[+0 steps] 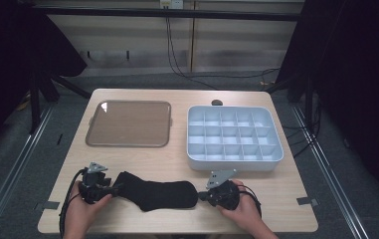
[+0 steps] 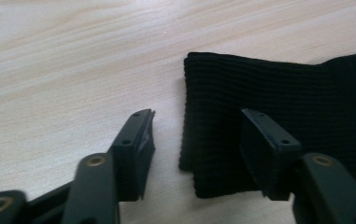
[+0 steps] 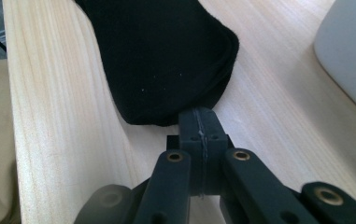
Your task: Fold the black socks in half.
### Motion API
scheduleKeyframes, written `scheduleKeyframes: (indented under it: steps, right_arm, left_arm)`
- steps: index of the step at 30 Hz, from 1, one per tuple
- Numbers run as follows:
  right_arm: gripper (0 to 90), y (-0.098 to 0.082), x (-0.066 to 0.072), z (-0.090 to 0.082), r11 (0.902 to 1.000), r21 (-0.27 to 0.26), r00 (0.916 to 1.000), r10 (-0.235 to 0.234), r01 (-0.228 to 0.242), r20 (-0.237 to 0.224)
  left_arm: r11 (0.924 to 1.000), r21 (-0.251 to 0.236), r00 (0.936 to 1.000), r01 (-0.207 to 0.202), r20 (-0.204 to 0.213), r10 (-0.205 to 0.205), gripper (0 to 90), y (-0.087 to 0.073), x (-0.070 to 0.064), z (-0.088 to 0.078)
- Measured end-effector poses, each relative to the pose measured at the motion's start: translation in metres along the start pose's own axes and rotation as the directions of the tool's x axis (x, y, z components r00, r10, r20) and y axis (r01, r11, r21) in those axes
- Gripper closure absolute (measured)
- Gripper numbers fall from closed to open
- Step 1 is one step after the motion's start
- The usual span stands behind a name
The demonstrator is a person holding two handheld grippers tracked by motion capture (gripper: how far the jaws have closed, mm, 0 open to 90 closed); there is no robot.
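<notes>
**Sock pinned at the toe, cuff about to be taken**

The table [image 1: 177, 164] carries the black sock [image 1: 157, 194] flat. Right gripper [image 3: 199, 122] jaws, clenched, anchor the toe just ahead; left gripper [image 2: 196, 140] jaws stand released, straddling the cuff corner for a stretching grip.

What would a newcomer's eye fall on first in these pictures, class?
A black sock lies flat along the near edge of the wooden table, with the left gripper at its ribbed cuff and the right gripper at its toe. Behind sit a brown tray and a white compartment box.
</notes>
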State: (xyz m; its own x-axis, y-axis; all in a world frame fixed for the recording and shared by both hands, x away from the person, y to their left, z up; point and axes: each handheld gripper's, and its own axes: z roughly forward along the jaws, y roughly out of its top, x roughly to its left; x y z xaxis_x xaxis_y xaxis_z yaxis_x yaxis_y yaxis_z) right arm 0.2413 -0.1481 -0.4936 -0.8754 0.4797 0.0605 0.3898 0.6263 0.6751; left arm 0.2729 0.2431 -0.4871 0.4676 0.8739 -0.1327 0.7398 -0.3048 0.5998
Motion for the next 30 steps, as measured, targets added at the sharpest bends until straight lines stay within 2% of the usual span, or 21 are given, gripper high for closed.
scheduleKeyframes:
  steps: [4, 5, 6, 11, 19, 30]
  right_arm:
    - [90.0, 0.0, 0.001, 0.002, 1.0, 0.008, 1.0, -0.001, 0.001, 0.004]
    - [90.0, 0.0, 0.002, 0.002, 1.0, 0.009, 1.0, 0.001, -0.001, -0.001]
    - [90.0, 0.0, 0.002, 0.002, 1.0, 0.008, 1.0, 0.001, -0.001, -0.001]
    - [90.0, 0.0, 0.002, 0.003, 1.0, 0.007, 1.0, -0.005, 0.005, -0.003]
    - [90.0, 0.0, 0.004, 0.004, 1.0, 0.002, 1.0, -0.002, 0.002, -0.006]
    - [90.0, 0.001, 0.004, 0.004, 1.0, 0.003, 1.0, 0.0, 0.0, -0.007]
  left_arm:
    - [0.9997, 0.019, 0.9997, 0.016, 0.017, -0.016, 59.2, 0.002, -0.002, -0.001]
    - [0.9997, 0.02, 0.9998, 0.014, 0.011, -0.015, 62.0, 0.002, -0.003, 0.0]
    - [0.9995, 0.03, 0.9999, 0.007, 0.008, -0.007, 63.3, 0.003, -0.004, 0.0]
    - [0.9985, 0.049, 0.9996, 0.023, 0.018, -0.024, 72.7, 0.005, -0.006, -0.002]
    - [0.9996, -0.01, 0.9993, 0.028, 0.027, -0.028, 76.1, 0.012, -0.008, -0.015]
    - [0.9991, -0.042, 0.9985, 0.006, 0.054, -0.003, 76.2, 0.021, -0.016, -0.025]
